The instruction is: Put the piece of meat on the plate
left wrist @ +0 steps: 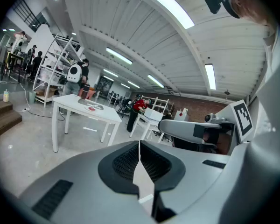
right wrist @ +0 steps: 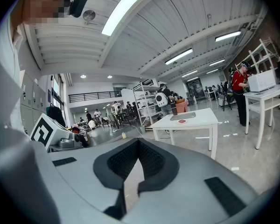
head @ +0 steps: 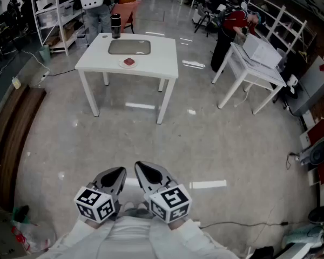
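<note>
Far table point(head: 163, 58): meat point(head: 129, 62) well beyond right gripper point(head: 140, 168)

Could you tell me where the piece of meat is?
In the head view, the piece of meat lies near the white table's front edge, just in front of the grey tray.

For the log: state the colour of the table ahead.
White four-legged table, clearest in head view.

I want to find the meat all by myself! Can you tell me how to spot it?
Look at the white table straight ahead across the shiny floor. Near its front edge, just in front of the flat grey tray, sits a small white plate. The meat is the little red piece on it, the only red thing on that table; the dark cup stands at the back.
</note>
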`<action>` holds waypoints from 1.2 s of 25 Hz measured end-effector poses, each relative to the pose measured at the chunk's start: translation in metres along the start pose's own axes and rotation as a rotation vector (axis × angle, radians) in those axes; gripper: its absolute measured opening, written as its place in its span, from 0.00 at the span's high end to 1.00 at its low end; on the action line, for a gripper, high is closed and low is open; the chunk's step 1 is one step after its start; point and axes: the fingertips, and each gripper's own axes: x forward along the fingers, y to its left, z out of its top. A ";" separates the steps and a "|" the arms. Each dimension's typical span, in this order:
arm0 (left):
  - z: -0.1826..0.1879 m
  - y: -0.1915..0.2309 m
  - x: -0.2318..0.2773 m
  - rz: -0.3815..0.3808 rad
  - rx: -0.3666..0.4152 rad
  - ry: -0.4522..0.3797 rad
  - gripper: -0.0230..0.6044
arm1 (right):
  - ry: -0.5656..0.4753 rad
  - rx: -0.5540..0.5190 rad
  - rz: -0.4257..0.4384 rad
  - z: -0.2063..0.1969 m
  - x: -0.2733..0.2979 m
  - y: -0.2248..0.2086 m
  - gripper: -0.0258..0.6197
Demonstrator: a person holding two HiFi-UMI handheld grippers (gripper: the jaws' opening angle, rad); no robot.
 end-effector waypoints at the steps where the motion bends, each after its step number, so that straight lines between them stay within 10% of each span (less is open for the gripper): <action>1: 0.001 0.001 -0.001 0.003 -0.002 -0.001 0.94 | -0.001 0.000 0.002 -0.001 0.002 0.002 0.94; 30: -0.022 0.011 0.041 0.056 -0.053 0.021 0.94 | 0.082 -0.012 0.018 -0.028 0.014 -0.047 0.94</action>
